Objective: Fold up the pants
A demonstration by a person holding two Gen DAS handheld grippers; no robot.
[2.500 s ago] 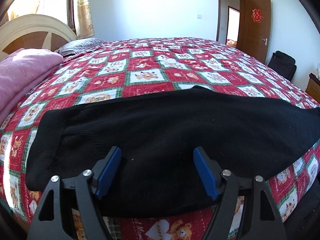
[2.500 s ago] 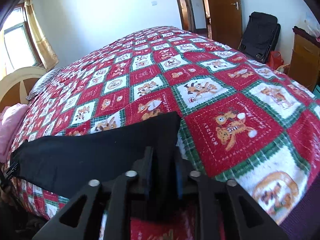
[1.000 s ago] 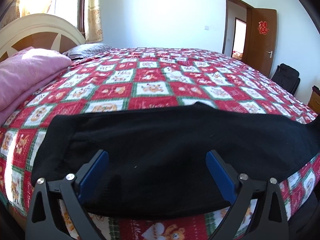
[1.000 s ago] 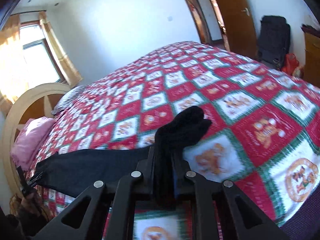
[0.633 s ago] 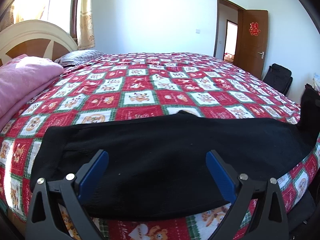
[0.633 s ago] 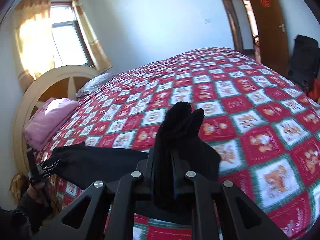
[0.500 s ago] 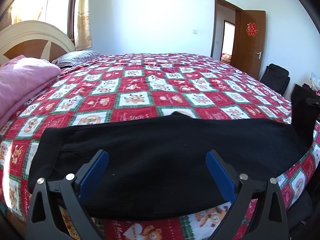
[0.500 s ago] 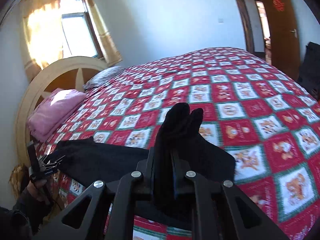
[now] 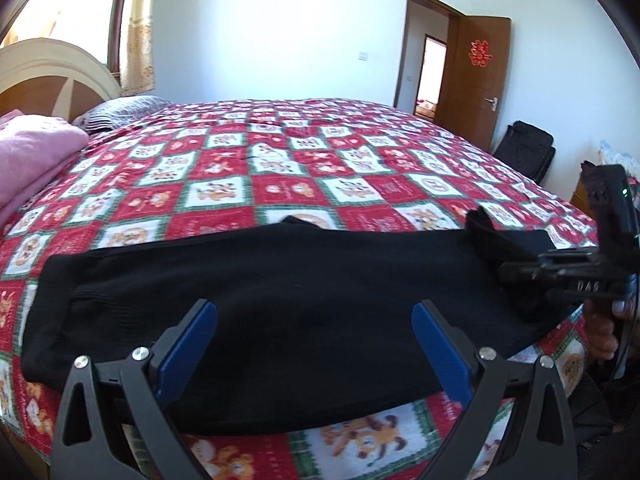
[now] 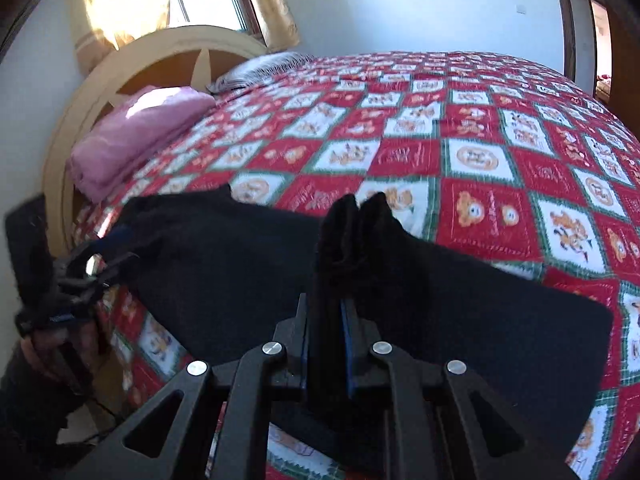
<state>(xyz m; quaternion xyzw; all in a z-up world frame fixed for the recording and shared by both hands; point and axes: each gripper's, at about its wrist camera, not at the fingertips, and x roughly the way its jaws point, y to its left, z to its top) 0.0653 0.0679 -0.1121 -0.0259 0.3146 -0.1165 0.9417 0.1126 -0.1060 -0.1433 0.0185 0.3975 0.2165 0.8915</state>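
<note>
Right tongs (image 10: 326, 320) clamped on pants (image 9: 280, 292) cuff end, lifted above bed (image 9: 320, 168) near edge; left tongs (image 9: 314, 344) spread wide, empty. Fabric soft, limp, light; likely best pinched at hems.

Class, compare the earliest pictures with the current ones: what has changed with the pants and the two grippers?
The right gripper, shut on the pants, has lifted their end and carried it toward the waist. The left gripper stays open over the waist end; the rest of the pants stay flat on the bed.
</note>
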